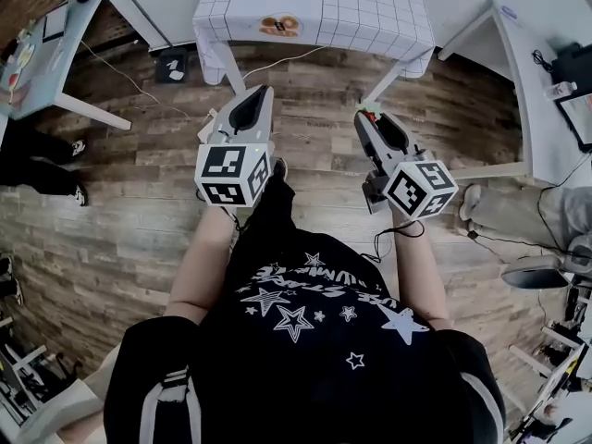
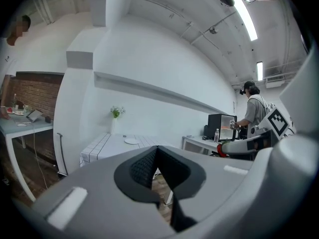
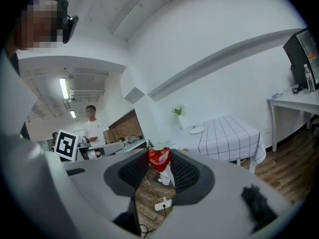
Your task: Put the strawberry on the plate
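Right gripper (image 1: 369, 116) with strawberry (image 3: 159, 158), table (image 1: 370, 17) ahead

Table (image 1: 351, 7) w/ checked cloth stands on wood-plank floor (image 1: 139, 239). Flower vase (image 2: 116, 114) at table's far edge, by white wall (image 2: 164, 68). White desk (image 3: 294, 101) just beside table, w/ water bottle (image 3: 309, 78) & monitor (image 3: 305, 49) on it. Power strip (image 3: 163, 203) on floor nr table's legs. Brick wall (image 2: 30, 91) on table's other side.

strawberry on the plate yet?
No, the strawberry is clamped between the jaws of the right hand-held gripper, held in the air.
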Motion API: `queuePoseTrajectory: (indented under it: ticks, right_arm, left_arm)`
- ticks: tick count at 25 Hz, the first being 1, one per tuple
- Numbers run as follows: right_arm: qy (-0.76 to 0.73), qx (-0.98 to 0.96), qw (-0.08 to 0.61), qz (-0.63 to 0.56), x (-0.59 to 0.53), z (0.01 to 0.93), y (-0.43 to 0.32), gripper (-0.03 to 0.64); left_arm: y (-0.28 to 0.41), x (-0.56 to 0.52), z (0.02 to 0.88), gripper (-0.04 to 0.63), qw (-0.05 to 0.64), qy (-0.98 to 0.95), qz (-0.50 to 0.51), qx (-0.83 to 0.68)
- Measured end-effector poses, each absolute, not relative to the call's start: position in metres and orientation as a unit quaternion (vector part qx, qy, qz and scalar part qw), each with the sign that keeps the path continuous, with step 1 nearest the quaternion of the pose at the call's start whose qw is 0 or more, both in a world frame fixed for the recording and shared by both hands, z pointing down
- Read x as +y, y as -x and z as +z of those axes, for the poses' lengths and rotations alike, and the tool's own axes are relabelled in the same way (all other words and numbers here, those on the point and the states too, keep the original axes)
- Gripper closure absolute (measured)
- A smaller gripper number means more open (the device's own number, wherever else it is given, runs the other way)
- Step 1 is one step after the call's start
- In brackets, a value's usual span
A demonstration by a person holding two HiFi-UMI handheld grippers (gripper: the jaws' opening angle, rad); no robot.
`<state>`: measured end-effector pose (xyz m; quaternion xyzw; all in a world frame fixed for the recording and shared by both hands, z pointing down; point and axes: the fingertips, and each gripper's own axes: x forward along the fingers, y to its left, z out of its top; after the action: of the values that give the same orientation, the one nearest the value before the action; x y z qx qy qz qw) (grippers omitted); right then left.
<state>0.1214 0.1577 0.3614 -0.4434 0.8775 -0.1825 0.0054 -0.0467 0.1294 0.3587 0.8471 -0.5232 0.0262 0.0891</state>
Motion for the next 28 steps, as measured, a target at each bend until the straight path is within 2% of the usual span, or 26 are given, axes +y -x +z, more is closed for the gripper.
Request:
queuePoseTrajectory:
  ticks: [13,28]
  right_arm:
    - [0.474,0.859,-0.005,-0.193,-0.005,0.359,-0.106,0.47]
    - [0.469,0.861,-0.033,-0.192,-0.119,0.369,-0.053,0.47]
  left_arm:
    - [0.066,-0.036,0.363,0.589,0.108,-0.861,0.035,-0.496]
    - [0.109,-0.139,0.387,0.59,0.131,-0.867,0.039,-0.48]
